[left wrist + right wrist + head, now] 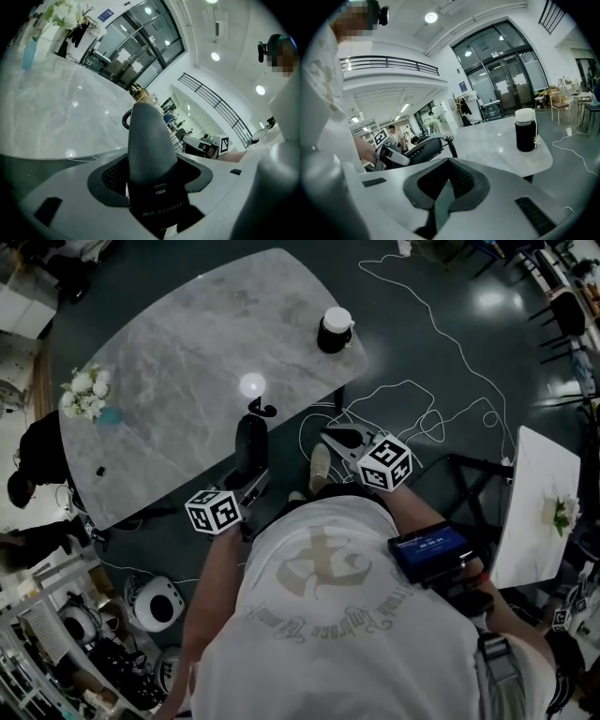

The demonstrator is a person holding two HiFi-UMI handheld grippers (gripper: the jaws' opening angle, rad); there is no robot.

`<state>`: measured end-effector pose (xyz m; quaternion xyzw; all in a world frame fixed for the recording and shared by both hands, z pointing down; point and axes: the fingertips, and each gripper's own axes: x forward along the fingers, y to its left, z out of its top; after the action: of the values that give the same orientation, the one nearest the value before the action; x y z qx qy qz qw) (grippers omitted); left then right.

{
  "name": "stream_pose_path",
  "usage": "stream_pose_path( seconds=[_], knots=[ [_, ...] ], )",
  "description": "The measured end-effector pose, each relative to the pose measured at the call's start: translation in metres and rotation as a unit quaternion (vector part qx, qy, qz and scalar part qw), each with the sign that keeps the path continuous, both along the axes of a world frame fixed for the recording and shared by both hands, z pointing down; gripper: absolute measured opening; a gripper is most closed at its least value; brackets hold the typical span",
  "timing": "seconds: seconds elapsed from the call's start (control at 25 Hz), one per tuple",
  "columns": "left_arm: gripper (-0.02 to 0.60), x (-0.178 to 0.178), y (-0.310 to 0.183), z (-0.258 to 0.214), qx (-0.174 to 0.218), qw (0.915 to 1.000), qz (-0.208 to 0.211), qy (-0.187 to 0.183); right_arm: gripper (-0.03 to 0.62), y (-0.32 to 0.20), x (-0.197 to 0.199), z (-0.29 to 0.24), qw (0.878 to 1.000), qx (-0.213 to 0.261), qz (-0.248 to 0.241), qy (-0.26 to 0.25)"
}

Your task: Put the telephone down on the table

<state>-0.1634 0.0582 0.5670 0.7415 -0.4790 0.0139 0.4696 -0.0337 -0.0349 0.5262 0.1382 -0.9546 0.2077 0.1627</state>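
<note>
Bench (169, 352): grey marbled top, noted across the upper left of the head view.

Telephone (251, 448): dark handset, found at the 5 o'clock edge of the bench and held lengthwise, its free end pointed toward 12 o'clock over the top. It appears to be raised off the surface; contact cannot be confirmed. A coiled cord (262, 410) is seen at its far end, at 12 o'clock from the handset.

Jar (335, 330): dark with a white lid, placed at the bench's 1 o'clock corner, well apart from the handset. Flowers (84, 393) are recorded at the 9 o'clock edge.

Left gripper (251, 486): jaws are closed on the near end of the handset; in the left gripper view the body (149, 140) fills the gap between the pads and runs out toward 12 o'clock.

Right gripper (342, 439): held at 3 o'clock of the handset, off the bench; jaws are drawn together, nothing between them.

Handling judgement: the handset is taken to be a rigid, smooth plastic shell, light, somewhat slippery on its rounded back. The cord is expected to tug springily. The thick end is judged the better place to be gripped, as now. A flat, low release is advised, since rocking on the curved back is likely.
</note>
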Motion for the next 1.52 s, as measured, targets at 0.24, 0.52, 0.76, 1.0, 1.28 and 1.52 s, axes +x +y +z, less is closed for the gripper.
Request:
stream_pose_path(
  seconds=[0.24, 0.52, 0.76, 1.0, 1.28, 1.52],
  knots=[
    [0.288, -0.004, -0.043, 0.001, -0.008, 0.9999, -0.009, -0.001, 0.015, -0.042, -0.01, 0.009, 1.0, -0.013, -0.015, 0.0],
    [0.288, -0.014, -0.072, 0.005, -0.024, 0.9988, -0.043, -0.01, 0.015, -0.082, -0.024, 0.006, 0.999, -0.014, -0.04, -0.014],
    [0.288, -0.03, -0.092, 0.016, -0.045, 0.9949, -0.086, -0.027, 0.015, -0.107, -0.033, 0.012, 0.997, -0.02, -0.073, -0.022],
    [0.288, -0.052, -0.111, 0.017, -0.052, 0.99, -0.127, -0.032, 0.015, -0.122, -0.049, 0.019, 0.993, -0.034, -0.106, -0.029],
    [0.288, -0.086, -0.127, 0.021, -0.058, 0.9885, -0.134, -0.039, 0.015, -0.125, -0.077, 0.024, 0.992, -0.045, -0.116, -0.018],
    [0.288, -0.104, -0.15, 0.031, -0.061, 0.9905, -0.112, -0.052, 0.015, -0.134, -0.091, 0.031, 0.993, -0.055, -0.1, -0.012]
  ],
)
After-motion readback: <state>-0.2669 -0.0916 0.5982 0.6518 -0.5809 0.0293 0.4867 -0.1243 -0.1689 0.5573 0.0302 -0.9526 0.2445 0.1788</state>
